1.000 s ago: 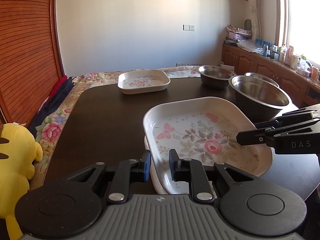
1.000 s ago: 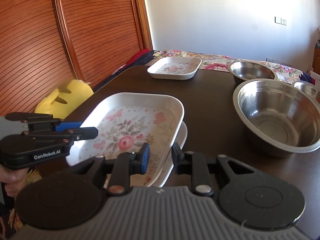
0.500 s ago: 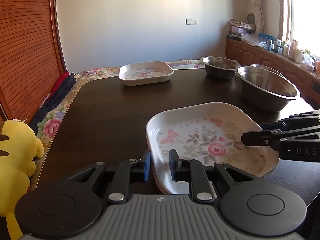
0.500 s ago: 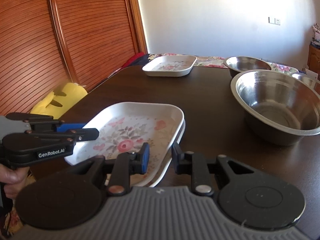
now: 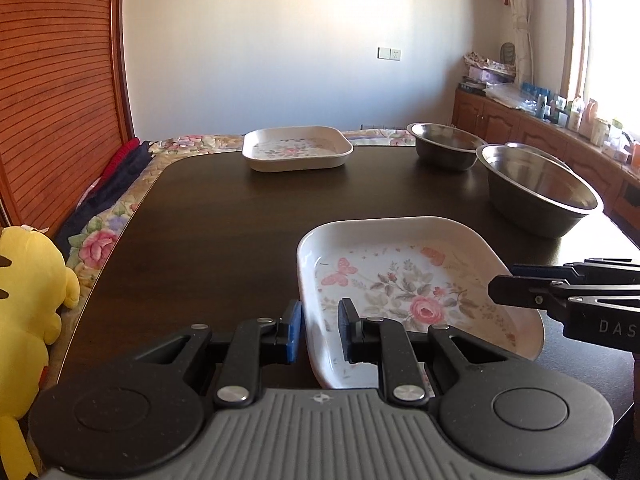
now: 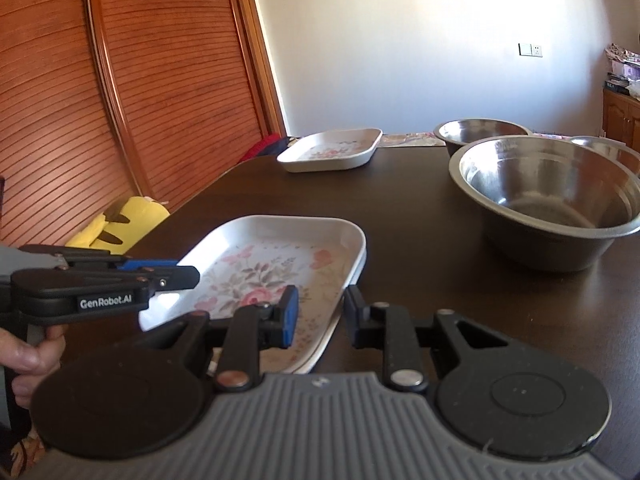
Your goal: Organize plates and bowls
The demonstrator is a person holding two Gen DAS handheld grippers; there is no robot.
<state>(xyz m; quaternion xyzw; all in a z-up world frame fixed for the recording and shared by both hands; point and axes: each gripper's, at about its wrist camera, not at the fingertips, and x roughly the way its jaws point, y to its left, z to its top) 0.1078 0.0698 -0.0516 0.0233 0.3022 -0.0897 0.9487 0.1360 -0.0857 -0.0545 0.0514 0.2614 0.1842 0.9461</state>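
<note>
Dark wood surface (image 5: 224, 216) fills your view. Your left tool (image 5: 319, 330) straddles the near rim of the floral plate (image 5: 404, 284), jaws apart, not gripping; your right tool (image 6: 318, 314) straddles its opposite edge, also apart. Beyond, the large steel bowl (image 6: 548, 196) sits right; another floral plate (image 5: 296, 148) lies far ahead, nothing between.

**Out of sight**

The third steel bowl (image 5: 536, 151) shows only a rim sliver behind the large bowl (image 5: 540, 190). The near plate (image 6: 280, 264) hides its near corner under the right gripper (image 6: 318, 314) body (any plate beneath shows only an edge). Windowsill bottles (image 5: 576, 110) are too small to identify.
</note>
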